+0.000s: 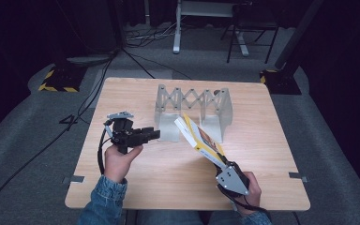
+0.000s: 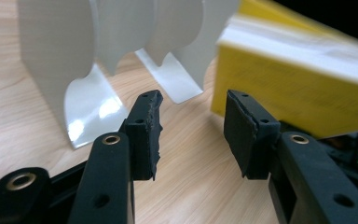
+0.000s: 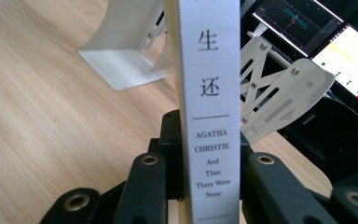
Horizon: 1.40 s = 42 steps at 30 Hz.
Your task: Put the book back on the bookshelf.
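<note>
Desk: a light wooden desk (image 1: 168, 164) with a pale grain, standing on a grey carpeted floor (image 1: 23, 140).

Rack: a silver-grey metal expanding book rack (image 1: 193, 112) with scissor-link crossbars and curved upright dividers stands upright on the far middle of the desk. In the left gripper view its glossy dividers (image 2: 74, 70) rise just beyond the jaws.

Book: a yellow-covered paperback book with a white spine (image 1: 199, 138) is held tilted above the desk, its far end close in front of the rack's near edge. In the right gripper view the spine (image 3: 209, 93) runs straight up between the jaws and reads "AGATHA CHRISTIE, And Then There Were None" below Chinese characters. In the left gripper view the yellow cover and white page block (image 2: 298, 79) sit at upper right, just past the right-hand jaw.

Right hand-held gripper: the right hand-held gripper (image 1: 225, 165) is pinching the lower end of the book, one black jaw on each cover (image 3: 209, 177); a grey three-cornered plate tops it.

Left hand-held gripper: the left hand-held gripper (image 1: 151, 135) is held above the desk left of the rack, pointing toward the book. Its jaws are spread with bare desk between them (image 2: 193, 135), gripping nothing.

Background: lit monitor screens (image 3: 326, 37) show beyond the rack in the right gripper view.
</note>
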Each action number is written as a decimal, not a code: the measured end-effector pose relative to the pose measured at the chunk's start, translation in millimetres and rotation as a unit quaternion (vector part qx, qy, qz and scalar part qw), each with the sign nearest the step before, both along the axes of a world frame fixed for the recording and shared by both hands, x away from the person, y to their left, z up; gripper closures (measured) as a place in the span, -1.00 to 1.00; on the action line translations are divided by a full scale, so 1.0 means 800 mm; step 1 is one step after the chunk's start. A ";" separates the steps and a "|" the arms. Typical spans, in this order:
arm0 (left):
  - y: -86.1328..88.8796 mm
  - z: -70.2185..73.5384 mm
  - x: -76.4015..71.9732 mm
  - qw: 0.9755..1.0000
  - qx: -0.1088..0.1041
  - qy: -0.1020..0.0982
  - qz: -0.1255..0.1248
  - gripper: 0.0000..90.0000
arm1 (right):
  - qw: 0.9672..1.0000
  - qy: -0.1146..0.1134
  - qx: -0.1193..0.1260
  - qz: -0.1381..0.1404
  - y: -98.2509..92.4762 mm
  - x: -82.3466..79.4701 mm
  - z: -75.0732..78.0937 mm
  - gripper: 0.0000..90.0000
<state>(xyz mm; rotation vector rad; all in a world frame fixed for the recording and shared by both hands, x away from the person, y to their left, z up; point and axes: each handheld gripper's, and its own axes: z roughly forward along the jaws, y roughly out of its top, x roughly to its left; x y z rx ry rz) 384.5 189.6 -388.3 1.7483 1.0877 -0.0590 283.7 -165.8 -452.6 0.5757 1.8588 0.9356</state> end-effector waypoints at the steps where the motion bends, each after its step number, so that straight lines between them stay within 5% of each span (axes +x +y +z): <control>1: 0.003 -0.003 -0.001 1.000 0.001 0.002 0.004 0.25 | 1.000 0.000 0.008 0.002 -0.001 0.000 0.003 0.68; 7: 0.019 -0.026 -0.003 1.000 0.007 0.015 0.019 0.25 | 0.998 0.009 0.055 0.013 -0.006 0.006 0.020 0.68; 10: 0.021 -0.038 -0.007 0.998 0.046 0.000 0.042 0.25 | 0.997 0.010 0.081 0.016 -0.011 0.010 0.030 0.68; 13: 0.024 -0.043 -0.010 0.997 0.061 -0.009 0.052 0.25 | 0.996 0.008 0.091 0.018 -0.013 0.013 0.035 0.68; 15: 0.027 -0.048 -0.014 0.994 0.076 -0.023 0.070 0.22 | 0.996 0.007 0.092 0.018 -0.014 0.016 0.040 0.68; 16: 0.028 -0.053 -0.020 0.991 0.098 -0.038 0.082 0.22 | 0.996 0.001 0.091 0.014 -0.015 0.019 0.044 0.68; 17: 0.028 -0.053 -0.020 0.991 0.098 -0.038 0.082 0.21 | 0.996 0.001 0.091 0.014 -0.015 0.019 0.044 0.68; 18: 0.029 -0.057 -0.026 0.987 0.120 -0.056 0.087 0.21 | 0.995 0.002 0.096 0.011 -0.016 0.022 0.048 0.68; 19: 0.029 -0.057 -0.026 0.987 0.120 -0.056 0.087 0.20 | 0.995 0.002 0.096 0.011 -0.016 0.022 0.048 0.68; 23: 0.025 -0.066 -0.036 0.976 0.176 -0.093 0.090 0.17 | 0.995 -0.005 0.100 -0.005 -0.021 0.031 0.055 0.68; 24: 0.026 -0.074 -0.040 0.971 0.192 -0.111 0.092 0.16 | 0.995 -0.006 0.099 -0.009 -0.022 0.033 0.056 0.68; 29: 0.030 -0.088 -0.042 0.969 0.206 -0.104 0.093 0.16 | 0.996 -0.016 0.090 -0.025 -0.025 0.041 0.059 0.68; 39: 0.042 -0.106 -0.050 0.964 0.229 -0.093 0.100 0.12 | 0.990 -0.006 0.134 -0.040 -0.025 0.071 0.064 0.68; 42: 0.050 -0.112 -0.054 0.961 0.242 -0.092 0.103 0.08 | 0.989 -0.007 0.139 -0.048 -0.021 0.087 0.065 0.68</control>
